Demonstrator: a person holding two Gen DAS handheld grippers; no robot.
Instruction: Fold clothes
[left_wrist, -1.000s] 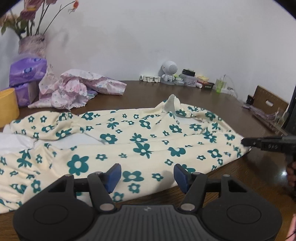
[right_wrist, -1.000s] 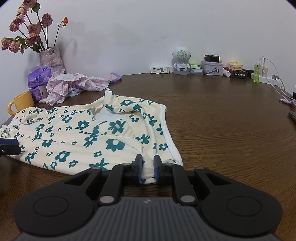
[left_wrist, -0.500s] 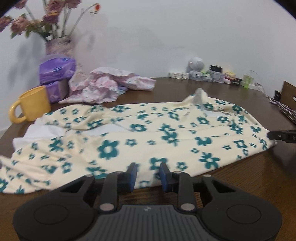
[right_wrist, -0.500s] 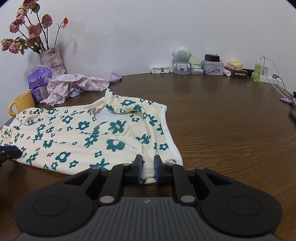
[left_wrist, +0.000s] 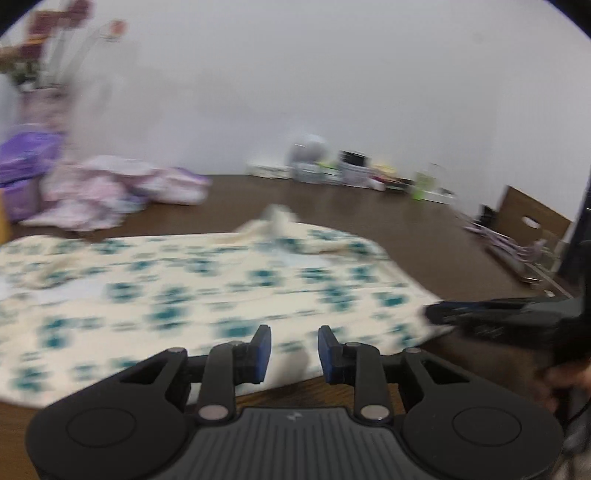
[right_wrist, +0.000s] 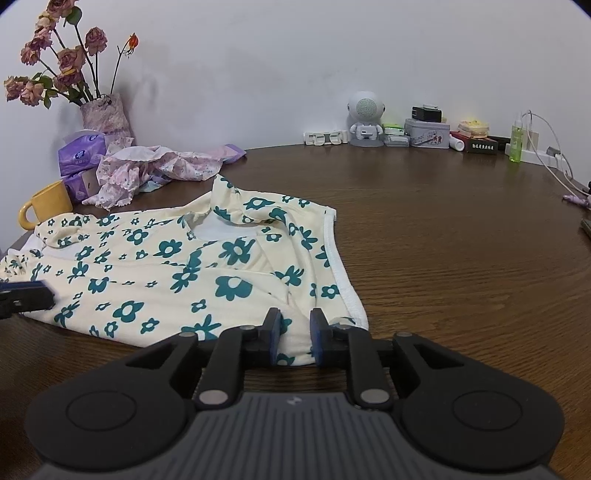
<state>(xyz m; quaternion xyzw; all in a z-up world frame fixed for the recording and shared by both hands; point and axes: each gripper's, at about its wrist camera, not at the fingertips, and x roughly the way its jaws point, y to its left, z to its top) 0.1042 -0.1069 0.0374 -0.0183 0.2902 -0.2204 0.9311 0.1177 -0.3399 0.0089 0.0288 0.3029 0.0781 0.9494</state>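
While the left view is blurred, these items read clearly:
Mug (right_wrist: 44, 202): far left, yellow.
Left gripper (left_wrist: 294, 350): jaws closing, cloth edge between the pads; grip cannot be told.
Garment (right_wrist: 177, 266): cream, teal flowers, spread on the table (right_wrist: 461, 258), left of centre.
Right gripper (right_wrist: 294, 334): jaws opening, near hem bunched between pads.

Cream garment (right_wrist: 177, 273) with teal flower print and a white hem band, spread on a dark brown woodgrain table (right_wrist: 461, 258). Pale pink-and-lilac floral clothing (right_wrist: 159, 168) bunched behind it. Mustard yellow mug (right_wrist: 46, 203), purple tissue packs (right_wrist: 79, 155), dusty pink dried roses (right_wrist: 55, 62) in a mauve vase. Lime green bottle (right_wrist: 516, 138) far right. White wall, white robot-shaped speaker (right_wrist: 365, 118).
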